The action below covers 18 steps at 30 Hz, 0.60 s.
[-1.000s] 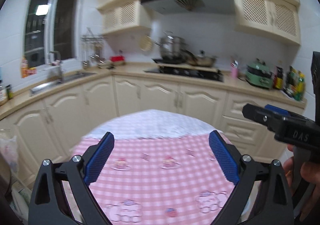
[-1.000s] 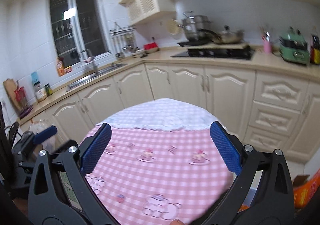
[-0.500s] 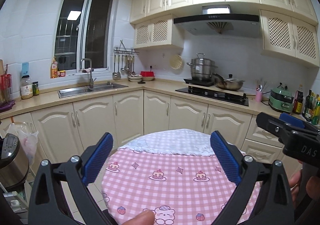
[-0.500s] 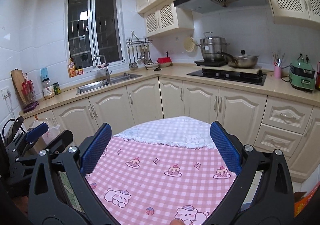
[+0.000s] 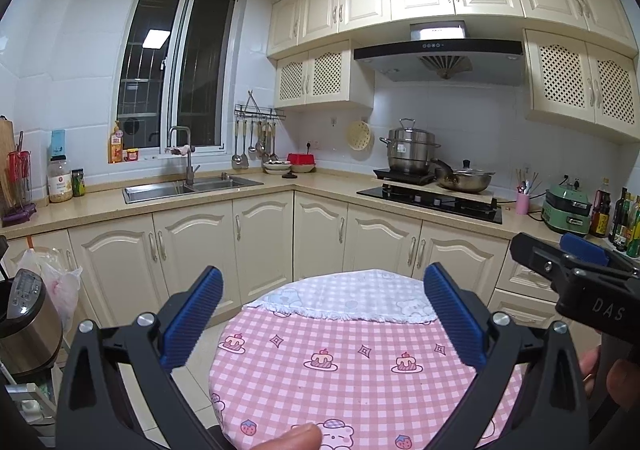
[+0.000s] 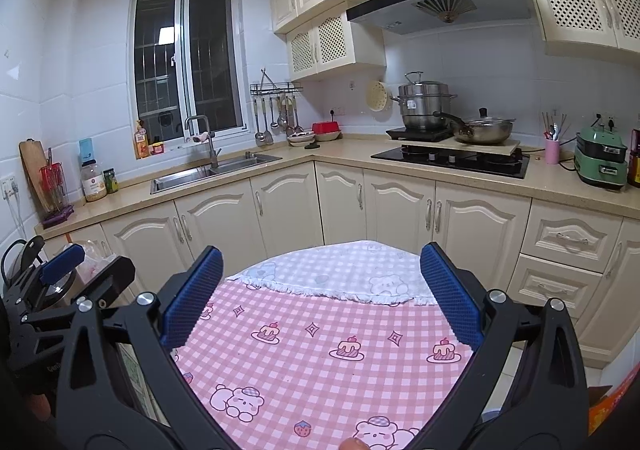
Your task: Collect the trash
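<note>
Holding my left gripper (image 5: 320,314) spread wide over the round table (image 5: 352,366), I keep my right gripper (image 6: 318,290) equally spread beside it, both raised level, probably to scan; no trash shows on the table.

The round bench (image 6: 320,370) wears matt pink checked cloth, with a white fringed cloth (image 6: 340,278) over its far edge. Each claw (image 5: 322,314) has matt black plastic arms and ribbed blue pads (image 6: 448,294). Behind the bench, cream cabinets (image 6: 224,226) show a soft satin sheen under a smooth stone-like counter (image 6: 344,153). On it sit a brushed metal sink (image 6: 216,169), polished steel pots (image 6: 428,101) and a glossy black hob (image 6: 452,159).
</note>
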Available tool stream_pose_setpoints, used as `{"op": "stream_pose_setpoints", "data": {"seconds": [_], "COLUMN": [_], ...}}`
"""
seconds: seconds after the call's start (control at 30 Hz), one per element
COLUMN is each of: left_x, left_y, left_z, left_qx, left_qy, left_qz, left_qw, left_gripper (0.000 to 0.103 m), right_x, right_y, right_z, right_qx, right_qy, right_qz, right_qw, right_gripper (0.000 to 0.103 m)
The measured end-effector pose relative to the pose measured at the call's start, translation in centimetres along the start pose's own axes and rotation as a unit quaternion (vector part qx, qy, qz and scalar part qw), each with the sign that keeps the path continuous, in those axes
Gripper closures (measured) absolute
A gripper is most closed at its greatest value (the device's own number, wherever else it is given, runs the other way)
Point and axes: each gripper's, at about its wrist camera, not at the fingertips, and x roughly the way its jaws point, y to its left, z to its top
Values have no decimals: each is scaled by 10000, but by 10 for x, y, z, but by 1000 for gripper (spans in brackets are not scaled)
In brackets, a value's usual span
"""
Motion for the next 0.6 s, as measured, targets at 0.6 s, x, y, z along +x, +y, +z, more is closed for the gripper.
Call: {"op": "stream_pose_setpoints", "data": {"seconds": [0.6], "left_x": [-1], "left_y": [-6], "left_z": [1], "left_qx": [5], "left_qy": [-139], "left_qz": [15], "left_qw": [9999], "left_gripper": [5], "right_x": [6], "right_y": [-7], "right_z": [-9], "right_qx": [116], "right_qy": [86], "right_qz": [42], "right_qw": [9999], "right_gripper": [6]}}
